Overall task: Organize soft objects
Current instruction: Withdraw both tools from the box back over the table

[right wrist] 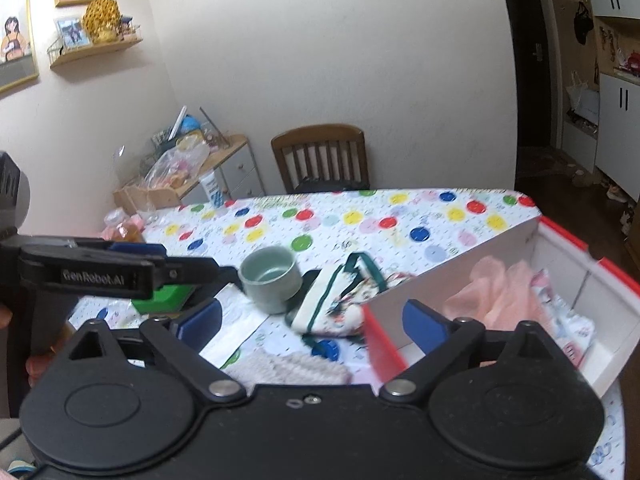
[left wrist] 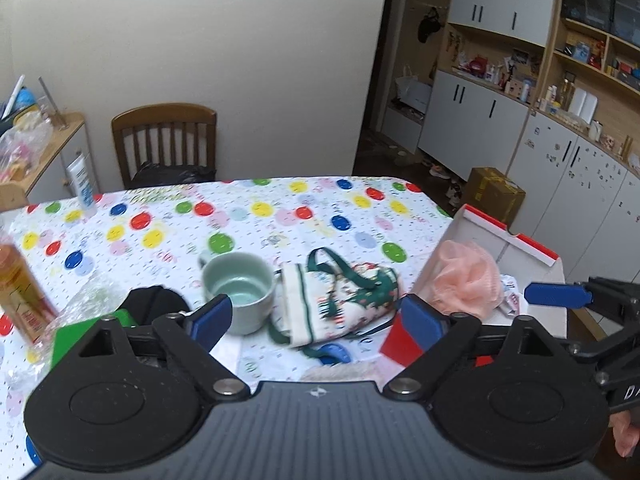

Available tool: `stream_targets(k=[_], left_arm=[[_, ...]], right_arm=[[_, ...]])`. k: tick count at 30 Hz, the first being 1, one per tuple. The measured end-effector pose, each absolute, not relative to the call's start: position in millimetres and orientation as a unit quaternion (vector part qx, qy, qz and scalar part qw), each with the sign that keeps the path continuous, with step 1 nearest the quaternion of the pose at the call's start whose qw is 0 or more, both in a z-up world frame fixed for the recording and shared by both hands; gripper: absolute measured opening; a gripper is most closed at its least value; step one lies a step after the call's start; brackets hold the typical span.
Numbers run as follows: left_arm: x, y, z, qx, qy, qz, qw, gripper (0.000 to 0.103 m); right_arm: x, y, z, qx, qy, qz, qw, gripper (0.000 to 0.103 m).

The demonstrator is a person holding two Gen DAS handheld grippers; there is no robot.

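Observation:
A pink mesh pouf lies in a white box with a red rim at the table's right edge, beside a printed cloth. A patterned fabric pouch with green straps lies on the table between the box and a pale green mug. My left gripper hovers open in front of the pouch, nothing between its fingers. My right gripper is open too, its right finger over the box's near corner. A pale knit piece lies near the front edge.
A spotted cloth covers the table. At the left stand an amber bottle, crumpled plastic, a green box and a black item. A white tube stands at the far left. A wooden chair is behind the table.

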State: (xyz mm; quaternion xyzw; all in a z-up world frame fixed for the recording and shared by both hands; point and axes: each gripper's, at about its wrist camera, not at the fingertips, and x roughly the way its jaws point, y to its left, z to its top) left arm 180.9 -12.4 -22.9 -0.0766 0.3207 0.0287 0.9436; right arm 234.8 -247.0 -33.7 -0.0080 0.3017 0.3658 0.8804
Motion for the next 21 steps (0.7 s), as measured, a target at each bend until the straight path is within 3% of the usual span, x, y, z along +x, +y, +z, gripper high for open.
stream_targets(k=[8,21], left_arm=[[153,34,-36,-0.082,0.310,0.063,0.945,0.103],[150,116,-79,-0.093,0.332,0.156,0.926,0.103]], right_arm=[[216,-209,-58,-0.031,0.322,0.374,0.869,0.100],[212,-150,-97,-0.062,0.361,0.369,0.854,0.100]])
